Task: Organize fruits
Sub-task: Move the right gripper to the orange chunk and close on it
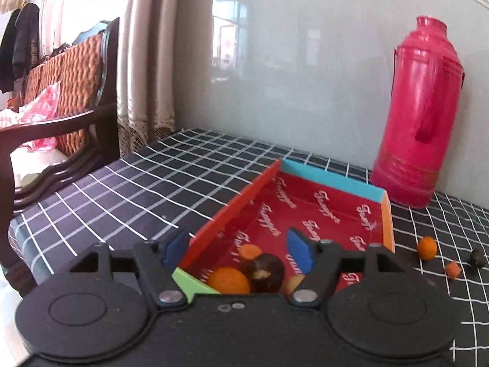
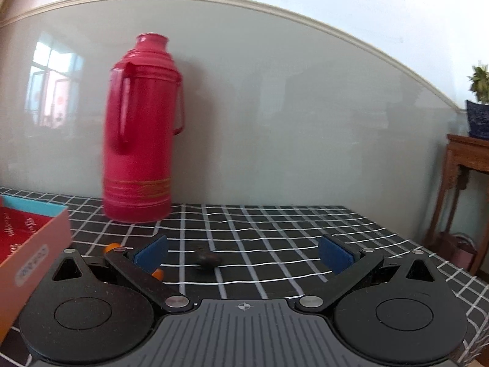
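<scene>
A: Several fruits already lie in the near corner of the red tray (image 1: 324,211), which sits on the checked counter (image 1: 128,189): an orange one (image 1: 228,280), a dark brown one (image 1: 266,272), a smaller orange one (image 1: 250,250) behind them and a pale one (image 1: 294,283) at the right. The left gripper (image 1: 237,249) hangs above that corner, jaws parted and nothing between the blue pads (image 1: 298,246).

B: Why hold it there, empty?

A: Likely because that is the drop point. The fruit sits directly under the released jaws, bunched against the tray's near wall.

B: And to the right of the tray?

A: Three pieces remain on the cloth, well apart from the tray wall: a round orange fruit (image 1: 427,247), a small orange chunk (image 1: 453,269) and a dark lump (image 1: 477,258). Behind them a pink thermos (image 1: 417,113) stands upright against the wall, clear of the working space.

B: The other hand?

A: The right gripper (image 2: 243,255) is spread wide, holding nothing, and points low across the counter at the dark piece (image 2: 207,257), which lies on the cloth ahead of the jaws, nearer the left pad (image 2: 152,253). Orange bits (image 2: 111,247) peek out past that finger.

B: So it is lined up for the next pickup?

A: That is the reading: jaws wide, the target ahead between them, the tray's edge (image 2: 36,244) close at the left for a short carry.
</scene>
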`<control>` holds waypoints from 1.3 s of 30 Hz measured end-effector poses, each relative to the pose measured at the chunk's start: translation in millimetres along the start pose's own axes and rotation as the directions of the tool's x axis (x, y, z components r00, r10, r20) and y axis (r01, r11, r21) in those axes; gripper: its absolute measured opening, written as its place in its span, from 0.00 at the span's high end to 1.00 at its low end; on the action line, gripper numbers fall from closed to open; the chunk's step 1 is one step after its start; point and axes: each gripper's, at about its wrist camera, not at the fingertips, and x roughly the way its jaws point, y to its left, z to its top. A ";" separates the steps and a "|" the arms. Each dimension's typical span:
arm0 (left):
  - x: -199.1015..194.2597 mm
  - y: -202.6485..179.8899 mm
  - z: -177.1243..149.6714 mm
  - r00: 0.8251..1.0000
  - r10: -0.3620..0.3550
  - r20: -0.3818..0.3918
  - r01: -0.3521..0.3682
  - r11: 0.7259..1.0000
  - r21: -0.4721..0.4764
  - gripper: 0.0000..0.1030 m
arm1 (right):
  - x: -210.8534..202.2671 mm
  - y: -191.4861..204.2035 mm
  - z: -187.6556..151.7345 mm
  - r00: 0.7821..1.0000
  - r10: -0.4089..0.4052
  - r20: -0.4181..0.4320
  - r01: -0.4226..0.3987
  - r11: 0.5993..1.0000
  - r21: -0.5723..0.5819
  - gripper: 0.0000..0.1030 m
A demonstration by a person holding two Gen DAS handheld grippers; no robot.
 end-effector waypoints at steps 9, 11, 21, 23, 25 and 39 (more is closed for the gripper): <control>-3.8 26.6 4.6 0.998 0.045 0.032 -0.044 0.999 -0.019 0.20 | 22.5 26.5 -0.8 0.984 0.160 -0.080 -0.164 0.985 -0.051 0.00; -4.9 32.9 4.2 0.997 0.063 0.035 -0.062 0.998 -0.018 0.18 | 27.1 31.1 -1.5 0.977 0.186 -0.103 -0.192 0.980 -0.056 0.00; -9.5 79.5 2.6 0.985 0.168 0.033 -0.165 0.982 -0.093 0.11 | 66.1 43.7 -0.2 0.940 0.260 -0.220 -0.273 0.961 -0.032 0.11; -11.3 86.0 2.0 0.983 0.179 0.035 -0.175 0.979 -0.101 0.10 | 78.1 47.9 1.8 0.931 0.266 -0.249 -0.282 0.959 -0.032 0.27; -12.9 91.8 1.8 0.981 0.189 0.041 -0.184 0.977 -0.110 0.09 | 88.9 50.3 1.2 0.926 0.259 -0.275 -0.276 0.961 -0.027 0.27; -7.2 111.8 -0.5 0.972 0.232 0.019 -0.228 0.965 -0.128 0.09 | 123.6 48.7 -2.7 0.893 0.257 -0.369 -0.262 0.964 0.036 0.67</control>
